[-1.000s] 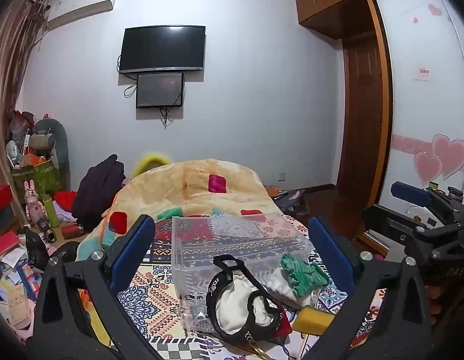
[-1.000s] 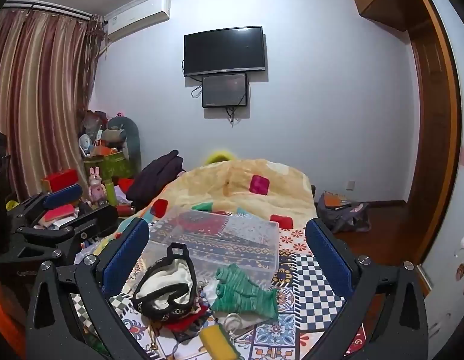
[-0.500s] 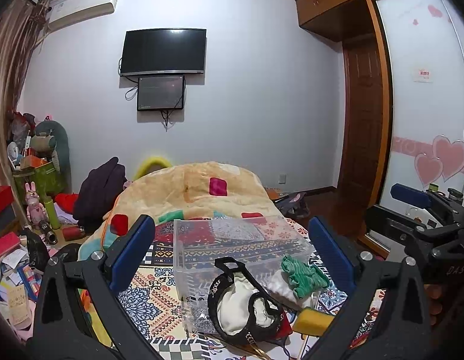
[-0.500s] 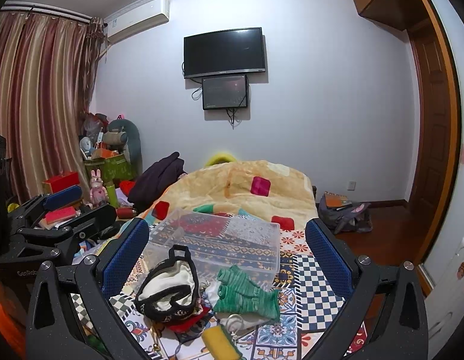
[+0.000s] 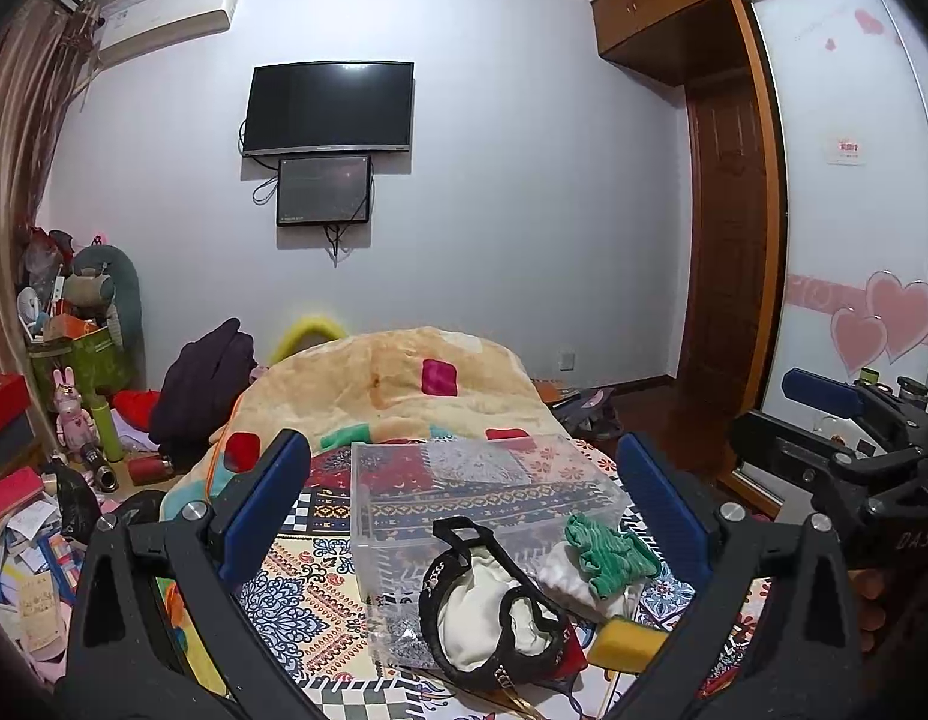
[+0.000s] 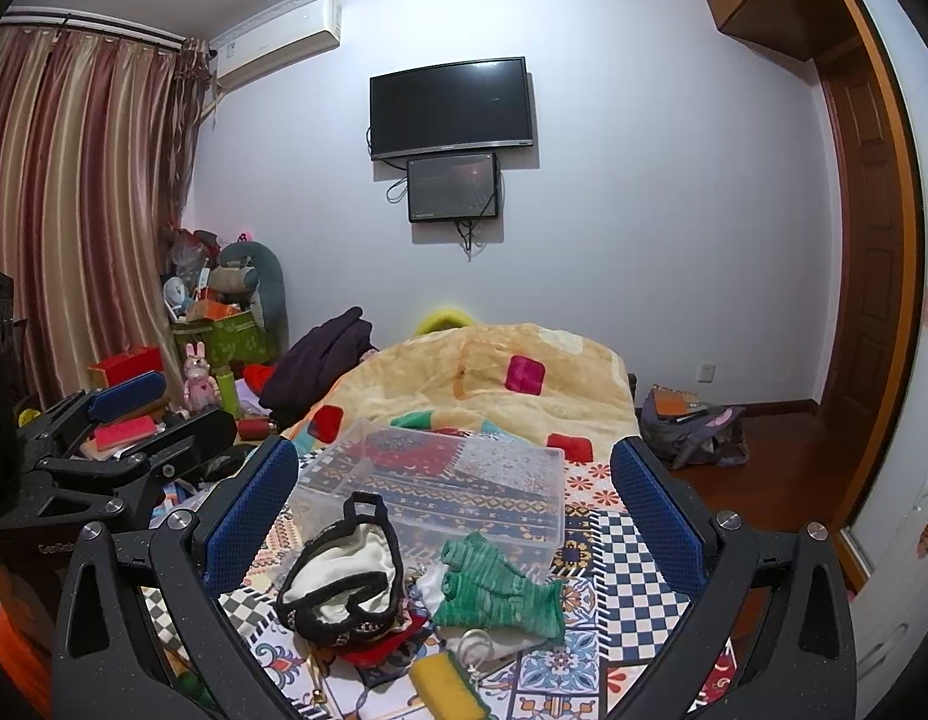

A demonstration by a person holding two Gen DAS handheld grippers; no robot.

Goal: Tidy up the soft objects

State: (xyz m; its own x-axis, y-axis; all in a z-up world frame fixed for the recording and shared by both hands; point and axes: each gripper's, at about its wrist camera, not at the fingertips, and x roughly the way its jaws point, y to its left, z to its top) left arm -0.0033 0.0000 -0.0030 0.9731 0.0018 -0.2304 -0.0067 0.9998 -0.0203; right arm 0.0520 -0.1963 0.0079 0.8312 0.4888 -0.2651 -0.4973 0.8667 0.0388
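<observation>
1. Nothing had been picked up at this moment: the clear plastic bin (image 6: 446, 480) sat empty on the patterned bedspread (image 6: 619, 546), with the soft items lying in a loose pile just in front of it. This looked like the approach step of the sorting, before any first grasp.

2. Pile contents, as far as could be told: a black-trimmed white cloth piece (image 6: 344, 576), touching the bin's near wall in the left wrist view; green knitted gloves (image 6: 499, 585) beside it to the right; a red cloth (image 6: 377, 648) partly beneath them; and a yellow sponge (image 6: 443, 687) nearest the cameras.

3. Left gripper (image 5: 464, 498) hovered above the bed with its jaws spread wide, holding and touching nothing; the bin and the pile showed between its blue pads (image 5: 266, 504).

4. Right gripper (image 6: 452, 498) was likewise wide open and empty, raised over the pile and well clear of it.

5. Next move, in my judgement, called for lowering one gripper onto the topmost item, probably the gloves or the white piece, pinching a fold of fabric, then lifting it over the bin's rim.
</observation>
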